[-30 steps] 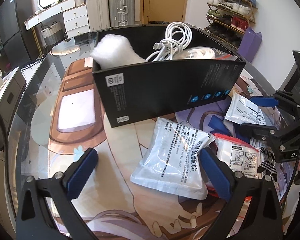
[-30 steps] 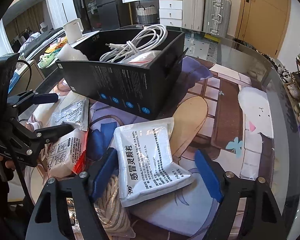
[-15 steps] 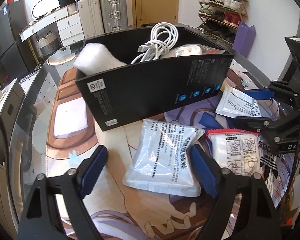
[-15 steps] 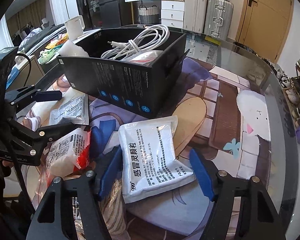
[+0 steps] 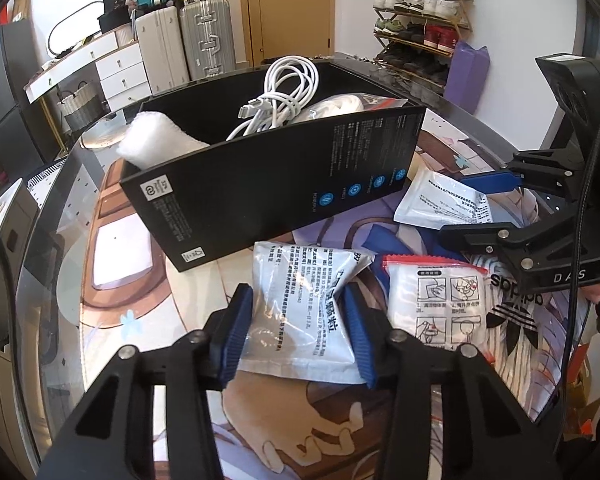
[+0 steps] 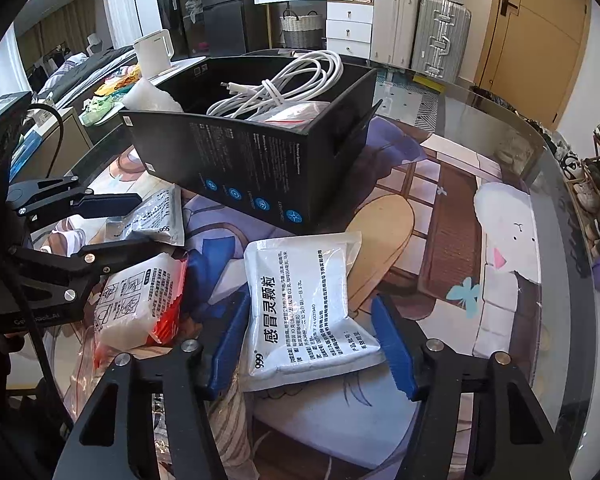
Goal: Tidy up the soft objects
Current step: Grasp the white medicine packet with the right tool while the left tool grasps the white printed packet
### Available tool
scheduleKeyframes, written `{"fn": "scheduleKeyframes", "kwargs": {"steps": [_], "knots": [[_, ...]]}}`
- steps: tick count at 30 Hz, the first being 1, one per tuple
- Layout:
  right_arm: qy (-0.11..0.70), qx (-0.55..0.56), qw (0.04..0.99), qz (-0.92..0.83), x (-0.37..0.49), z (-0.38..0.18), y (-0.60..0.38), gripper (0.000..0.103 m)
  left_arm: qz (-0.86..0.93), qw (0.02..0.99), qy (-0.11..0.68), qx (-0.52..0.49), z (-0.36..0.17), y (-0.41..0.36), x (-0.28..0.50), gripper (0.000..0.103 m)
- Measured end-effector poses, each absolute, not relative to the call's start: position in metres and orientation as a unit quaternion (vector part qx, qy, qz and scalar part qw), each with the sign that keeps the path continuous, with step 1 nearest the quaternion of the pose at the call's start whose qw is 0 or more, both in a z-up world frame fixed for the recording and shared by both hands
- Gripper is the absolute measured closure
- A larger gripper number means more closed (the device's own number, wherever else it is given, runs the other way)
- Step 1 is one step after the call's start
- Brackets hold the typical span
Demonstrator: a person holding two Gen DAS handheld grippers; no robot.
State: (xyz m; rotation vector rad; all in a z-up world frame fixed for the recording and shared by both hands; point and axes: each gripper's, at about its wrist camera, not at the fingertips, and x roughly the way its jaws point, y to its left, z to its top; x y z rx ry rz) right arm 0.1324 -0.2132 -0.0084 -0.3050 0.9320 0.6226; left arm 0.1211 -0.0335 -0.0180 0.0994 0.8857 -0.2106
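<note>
Since 0.5 s ago: your left claw (image 5: 298,334) has narrowed from wide apart to clamped on the printed pouch (image 5: 300,304). Its 2 blue pads press the pouch's sides and the pouch is pinched to a waist between them. Your right claw (image 6: 310,348) has also narrowed, but its pads only reach the lower edges of the 999 pouch (image 6: 304,300) and are not squeezing it, so the claw is still apart.

Surroundings: the black box (image 5: 268,188) fills the upper middle of both views. It holds a white cable coil (image 5: 284,92) and a white foam wad (image 5: 152,144). Its near wall stands just beyond both pouches. A red-edged bag (image 5: 436,304) lies between the 2 claws, touching the printed pouch's right side in the left wrist view.

Both pouches lie flat on the illustrated surface (image 5: 120,308). Each is centred between its claw's pads, at lower centre of its own frame.
</note>
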Motion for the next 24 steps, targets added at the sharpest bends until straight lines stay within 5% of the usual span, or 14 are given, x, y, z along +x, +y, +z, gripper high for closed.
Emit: {"fn": "scheduleKeyframes", "kwargs": {"steps": [15,24], "knots": [[0.431,-0.148,0.835,0.309,0.127,-0.004,-0.214,0.057,-0.104,0.898,0.426,0.044,-0.017,-0.036,0.116,0.064],[0.420,-0.146,0.838,0.315,0.122,0.004,-0.217,0.059,-0.106,0.899,0.424,0.036,-0.013,-0.034,0.108,0.067]]}}
